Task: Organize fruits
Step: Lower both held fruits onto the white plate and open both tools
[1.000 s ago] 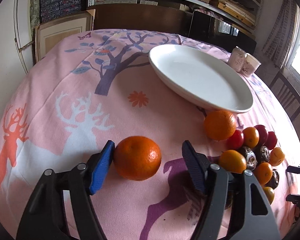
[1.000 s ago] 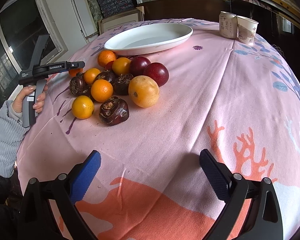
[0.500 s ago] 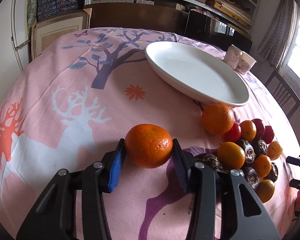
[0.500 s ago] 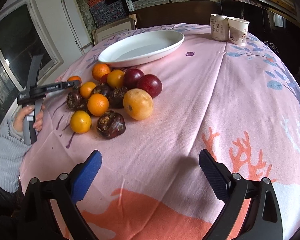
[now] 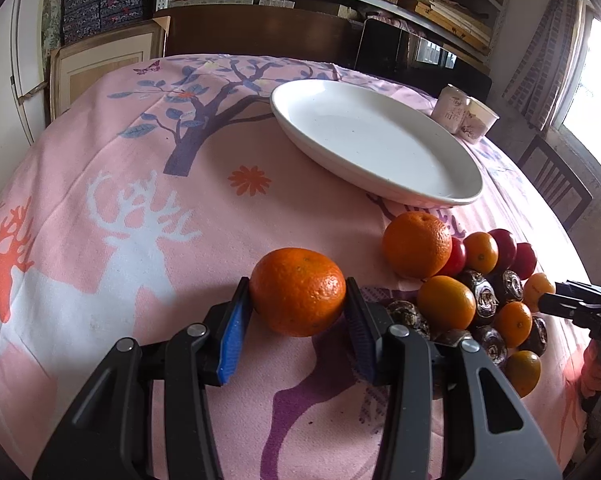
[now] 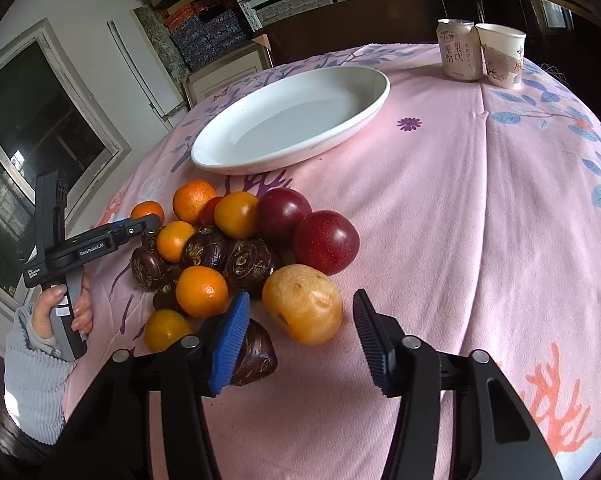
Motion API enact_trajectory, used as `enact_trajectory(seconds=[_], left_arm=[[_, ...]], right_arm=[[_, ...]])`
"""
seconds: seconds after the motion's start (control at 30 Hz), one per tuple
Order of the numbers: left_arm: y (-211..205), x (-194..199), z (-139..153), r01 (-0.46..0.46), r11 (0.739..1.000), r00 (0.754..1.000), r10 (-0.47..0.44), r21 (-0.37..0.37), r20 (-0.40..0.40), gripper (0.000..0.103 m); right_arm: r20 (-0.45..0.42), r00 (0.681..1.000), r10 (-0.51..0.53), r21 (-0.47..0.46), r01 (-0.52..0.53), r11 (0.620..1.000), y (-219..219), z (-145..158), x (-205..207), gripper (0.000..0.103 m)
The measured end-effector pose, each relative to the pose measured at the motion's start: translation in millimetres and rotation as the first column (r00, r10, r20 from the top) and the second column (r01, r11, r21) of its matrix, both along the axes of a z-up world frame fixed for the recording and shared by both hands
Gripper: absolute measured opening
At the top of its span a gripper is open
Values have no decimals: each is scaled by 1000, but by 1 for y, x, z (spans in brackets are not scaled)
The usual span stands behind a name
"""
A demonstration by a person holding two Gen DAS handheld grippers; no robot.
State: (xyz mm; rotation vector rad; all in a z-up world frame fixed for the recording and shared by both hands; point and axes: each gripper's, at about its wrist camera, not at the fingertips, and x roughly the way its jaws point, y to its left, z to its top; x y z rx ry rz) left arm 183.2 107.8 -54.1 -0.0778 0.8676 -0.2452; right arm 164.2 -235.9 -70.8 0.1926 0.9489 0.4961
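The white plate [image 5: 376, 148] sits bare on my pink tablecloth [image 5: 100, 200], with nothing in it. Behind it a can [image 6: 458, 50] and a paper cup [image 6: 502, 56] stand touching. Between me and the plate lies the heap of fruit [image 6: 236, 248]: oranges, red plums, dark brown pieces, crowded together. My left gripper [image 5: 298, 304] pinches a large orange [image 5: 298, 292] between both pads, just left of the heap. My right gripper [image 6: 298, 320] is closing around the yellowish fruit [image 6: 302, 304] at the heap's near edge; the pads aren't touching it yet, and a dark piece [image 6: 256, 354] lies against the left finger.
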Motion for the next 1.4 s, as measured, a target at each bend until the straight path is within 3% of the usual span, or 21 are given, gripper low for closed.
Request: enact_trajectory(seconds=[0.2, 0.33, 0.5, 0.63, 0.73, 0.77, 0.8, 0.87, 1.0, 1.13, 1.2, 1.4], left_arm=[[-10, -5, 12, 24, 1000, 999, -24, -7, 40, 45], [-25, -1, 34, 44, 999, 996, -42, -24, 77, 45], [-58, 34, 53, 70, 997, 993, -68, -22, 100, 45], [-77, 67, 46, 63, 998, 995, -63, -4, 72, 45], [-78, 80, 39, 66, 997, 996, -63, -34, 64, 46], [-77, 81, 37, 74, 996, 995, -71, -46, 64, 50], [-76, 82, 36, 78, 996, 995, -75, -48, 68, 60], [-73, 82, 36, 70, 997, 994, -67, -34, 84, 72], [-68, 78, 32, 72, 997, 994, -72, -1, 78, 74], [-62, 68, 34, 70, 997, 995, -68, -24, 78, 77], [-64, 60, 37, 71, 997, 993, -70, -7, 97, 83], [-77, 34, 33, 105, 993, 988, -111, 60, 107, 85]], right_arm=[[16, 999, 27, 49, -28, 998, -2, 6, -6, 40], [73, 997, 24, 72, -30, 997, -1, 37, 2, 40], [146, 989, -6, 97, -8, 995, 19, 77, 48, 40], [131, 991, -23, 44, 18, 999, 43, 67, 94, 40], [85, 996, -20, 71, 14, 997, 51, 49, 120, 41], [89, 996, -29, 87, 21, 996, 51, 46, 123, 42], [89, 996, -28, 90, 20, 996, 50, 43, 125, 48], [103, 994, -26, 82, 17, 996, 45, 41, 125, 57], [95, 994, -54, 99, 44, 994, 34, 39, 124, 57], [91, 993, -79, 109, 69, 992, 26, 39, 122, 58], [103, 991, -87, 107, 76, 991, 24, 43, 114, 59], [144, 982, -119, 104, 104, 989, 11, 47, 86, 73]])
